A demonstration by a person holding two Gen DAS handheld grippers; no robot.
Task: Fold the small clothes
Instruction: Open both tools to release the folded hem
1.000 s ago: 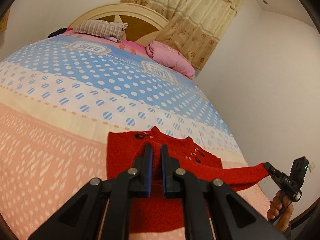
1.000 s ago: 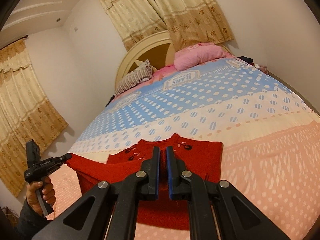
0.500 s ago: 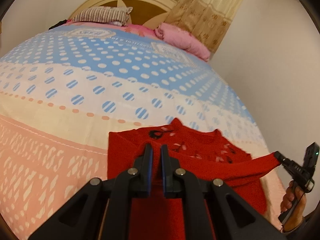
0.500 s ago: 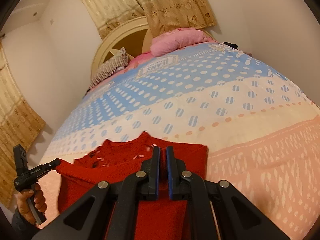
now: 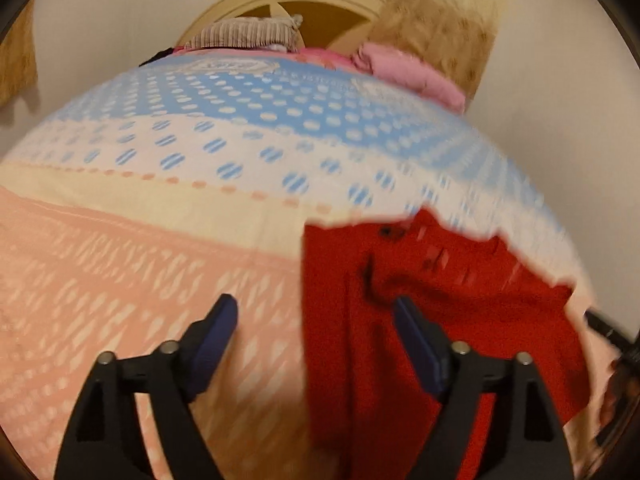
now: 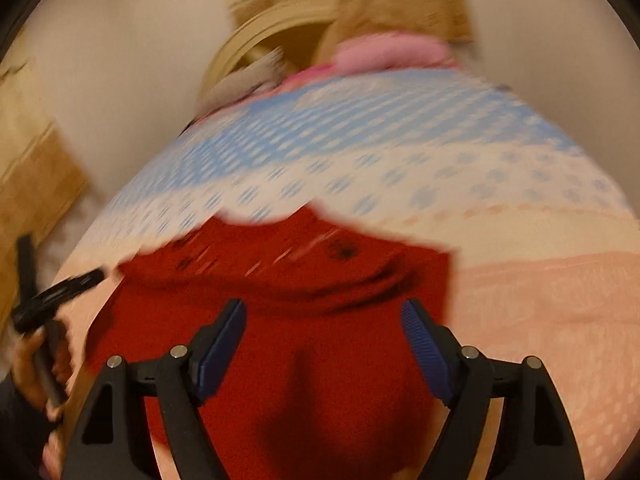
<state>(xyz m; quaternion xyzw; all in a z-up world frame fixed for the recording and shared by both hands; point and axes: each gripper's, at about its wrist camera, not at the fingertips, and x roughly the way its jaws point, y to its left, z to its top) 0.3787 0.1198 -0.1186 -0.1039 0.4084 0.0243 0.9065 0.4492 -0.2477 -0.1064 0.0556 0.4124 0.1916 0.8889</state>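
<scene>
Both claws have just been opening, nothing between the pads now. Left claw & right claw are wide apart over the red sweater, which lies on the bed, prob so the fold stays put.

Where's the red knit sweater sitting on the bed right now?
The red knit sweater lies on the peach end of the patterned bedspread, directly under the open right gripper; in the left wrist view it sits right of centre.
</scene>
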